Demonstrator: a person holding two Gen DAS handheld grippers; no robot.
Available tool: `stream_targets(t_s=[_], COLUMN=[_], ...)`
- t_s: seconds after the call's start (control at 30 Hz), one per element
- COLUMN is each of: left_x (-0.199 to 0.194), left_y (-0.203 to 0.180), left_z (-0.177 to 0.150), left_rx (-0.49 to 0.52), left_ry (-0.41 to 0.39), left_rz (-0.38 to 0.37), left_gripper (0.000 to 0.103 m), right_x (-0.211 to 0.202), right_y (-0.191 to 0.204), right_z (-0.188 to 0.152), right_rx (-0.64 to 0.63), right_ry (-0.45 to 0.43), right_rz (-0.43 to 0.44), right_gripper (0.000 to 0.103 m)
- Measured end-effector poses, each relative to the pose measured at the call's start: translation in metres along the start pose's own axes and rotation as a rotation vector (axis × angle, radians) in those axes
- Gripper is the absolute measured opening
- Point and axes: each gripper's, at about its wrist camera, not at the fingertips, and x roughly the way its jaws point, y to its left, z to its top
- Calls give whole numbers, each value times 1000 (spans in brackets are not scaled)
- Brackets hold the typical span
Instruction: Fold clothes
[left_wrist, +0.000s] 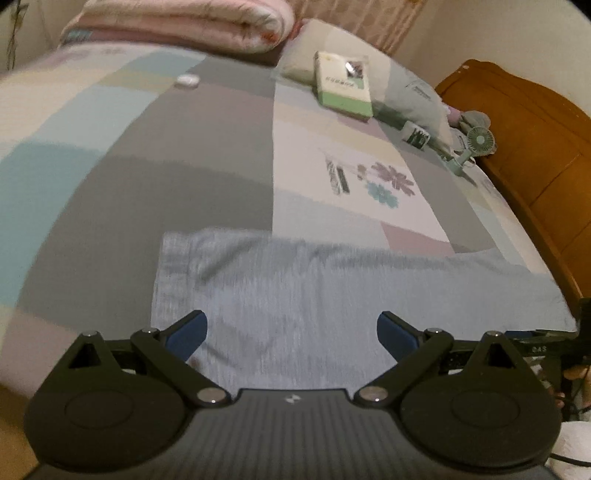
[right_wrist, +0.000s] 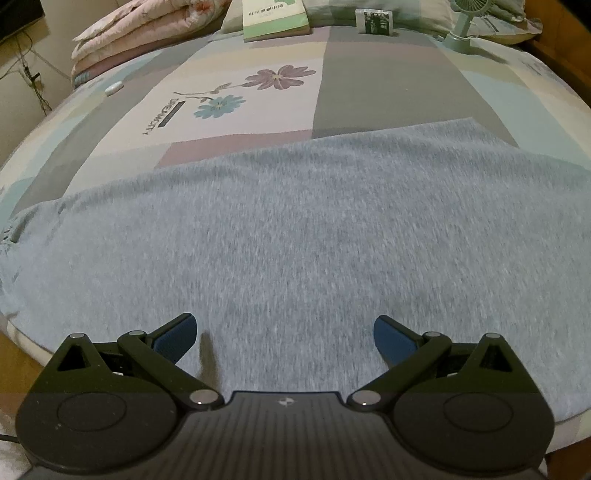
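**A:** Grippers first, since they sit nearest the cameras. How do they stand?

**B:** Left hand-held gripper (left_wrist: 291, 334) has its blue-padded jaws spread wide with nothing between them. Right hand-held gripper (right_wrist: 285, 338) is just as wide apart and just as empty. Both hang low over the cloth near the bed's front edge.

**A:** And the cloth itself?

**B:** Pale grey-blue knitted garment (right_wrist: 295, 229), spread flat across the near part of the bed (right_wrist: 369, 107), broad and mostly smooth. In the left wrist view a stitched hem (left_wrist: 166, 273) runs down its left side, with a few soft creases beside it. Whether it lies single or already doubled over, I cannot tell.

**A:** How would it handle?

**B:** Light, limp and stretchy, I judge. It will sag and drape rather than hold a line, and a pinch in the middle would likely only raise a peak. Edges and corners look like the better hold, the hemmed side above all, where the doubled fabric gives the pads something firm.

**A:** Anything beyond it?

**B:** Patchwork bedsheet with a printed purple and teal flower (right_wrist: 258, 88). Further back, a green and white book (left_wrist: 343, 86) against a grey pillow (left_wrist: 410, 92), a mint-green handheld fan (left_wrist: 476, 144), and a rolled pink floral quilt (left_wrist: 184, 26). All lie well apart from the garment.
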Motion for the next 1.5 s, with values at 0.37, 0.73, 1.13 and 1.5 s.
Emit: stream_targets(t_s=[0.37,0.73,1.13,1.5], left_x=[19,25,45,38], left_y=[52,84,78,79], left_z=[-39,-44,-54,-63], left_rx=[-365,-527,-635,-653], left_ry=[83,-27,-19,-98], left_rz=[-126,-185,-321,-300], left_gripper=[98,100,101,101], right_x=[0,0,-10,-64], right_y=[0,-1,1,53], right_z=[1,1,6,30], right_rx=[16,17,46,-54], right_ry=[3,-3,9,40], right_rz=[2,3,58,256], right_gripper=[103,103,103,103])
